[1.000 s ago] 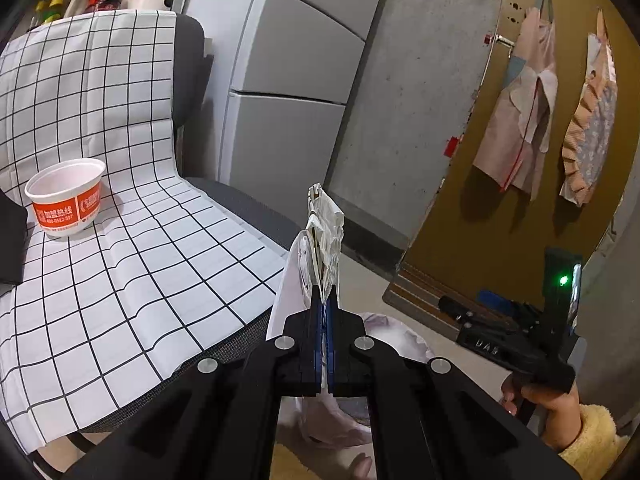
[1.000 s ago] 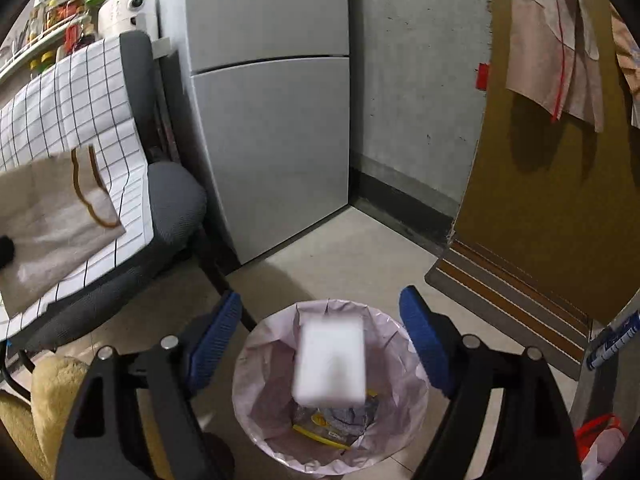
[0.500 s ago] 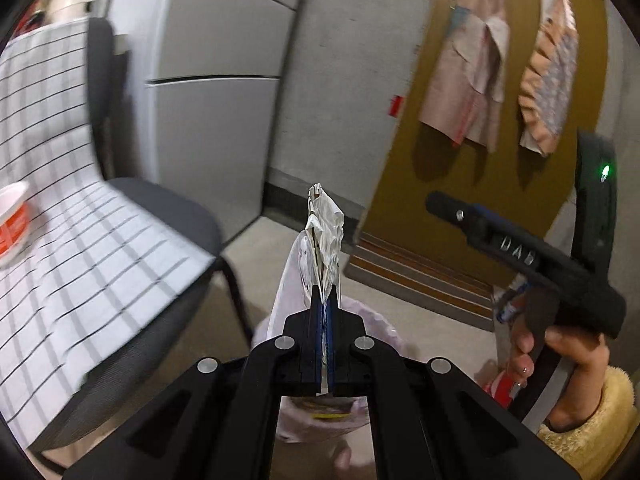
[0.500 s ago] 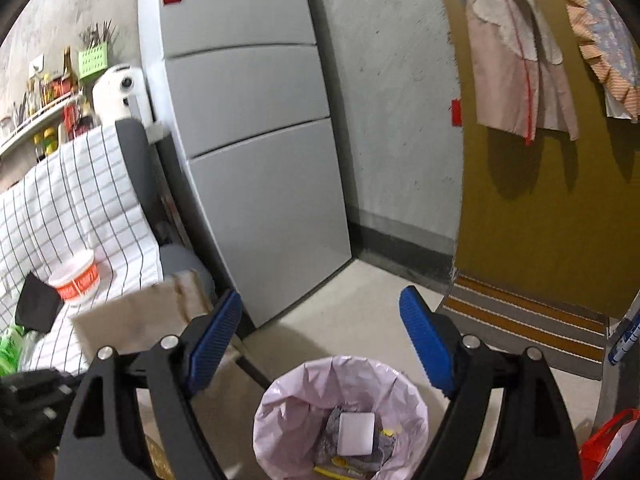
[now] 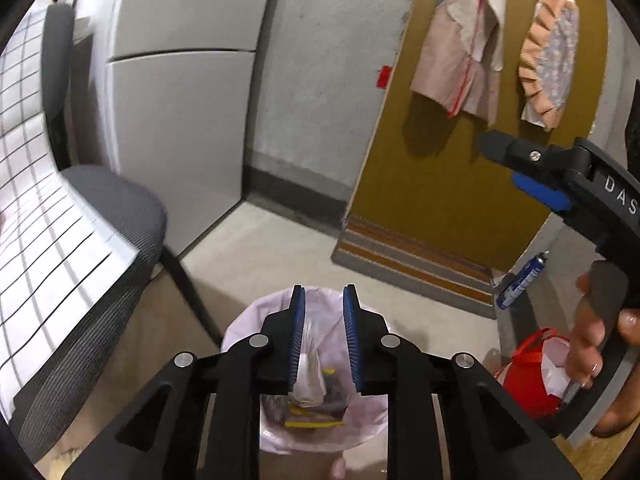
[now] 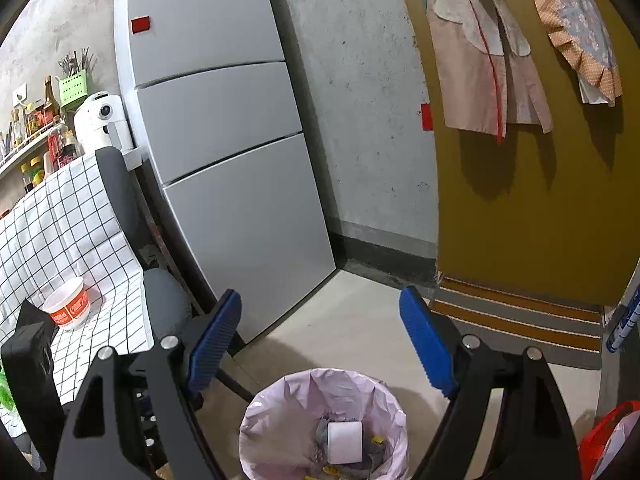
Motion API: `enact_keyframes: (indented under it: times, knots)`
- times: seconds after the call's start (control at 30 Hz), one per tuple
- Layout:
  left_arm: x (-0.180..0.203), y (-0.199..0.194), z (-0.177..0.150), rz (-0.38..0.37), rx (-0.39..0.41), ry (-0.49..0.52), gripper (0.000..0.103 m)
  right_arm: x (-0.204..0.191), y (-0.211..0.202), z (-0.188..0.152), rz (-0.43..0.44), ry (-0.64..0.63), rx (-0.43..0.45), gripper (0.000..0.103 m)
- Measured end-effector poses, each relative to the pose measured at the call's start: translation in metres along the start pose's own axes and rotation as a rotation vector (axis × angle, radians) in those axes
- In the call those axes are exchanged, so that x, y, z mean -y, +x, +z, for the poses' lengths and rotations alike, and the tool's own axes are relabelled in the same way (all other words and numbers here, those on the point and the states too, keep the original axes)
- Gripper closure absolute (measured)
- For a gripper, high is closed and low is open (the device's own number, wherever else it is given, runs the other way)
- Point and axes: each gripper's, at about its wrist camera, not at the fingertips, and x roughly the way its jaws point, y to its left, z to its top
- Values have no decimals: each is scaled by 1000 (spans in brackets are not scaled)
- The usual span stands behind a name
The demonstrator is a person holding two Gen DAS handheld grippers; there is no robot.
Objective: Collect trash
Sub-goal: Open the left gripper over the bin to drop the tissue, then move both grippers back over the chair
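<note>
Directly below opening left claw (image 5: 323, 340), crumpled wrapper (image 5: 310, 376), bin (image 5: 360, 424)

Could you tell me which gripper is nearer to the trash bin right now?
Left. The left gripper hangs right above the trash bin, jaws opening over a paper bag dropping in. The right gripper hovers open, higher and farther back.

Both wrist views angled down, sharing bin (image 5: 320, 432) (fridge (image 6: 224, 152) too).

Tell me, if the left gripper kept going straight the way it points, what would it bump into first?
Probably the crumpled paper bag dropping between its opening fingers, then the trash in the pink-lined bin right below. The left gripper points down into that bin; depth is hard to judge.
</note>
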Motion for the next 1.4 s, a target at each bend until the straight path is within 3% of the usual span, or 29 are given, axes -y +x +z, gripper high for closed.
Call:
enact_keyframes:
  times: [0.27, 0.57, 0.73, 0.93, 1.4]
  knots:
    - [-39, -47, -8, 129, 15, -65, 81, -34, -1, -1, 67, -45, -22, 23]
    - [-90, -130, -42, 302, 41, -186, 81, -119, 5, -22, 221, -171, -119, 23]
    - [-121, -178, -62, 390, 72, -263, 81, -177, 6, -35, 352, -256, -188, 23]
    - [-166, -241, -84, 550, 114, -373, 60, -254, 9, -54, 492, -380, -259, 23]
    - [-248, -359, -129, 837, 229, -596, 60, -455, 11, -100, 759, -769, -273, 23]
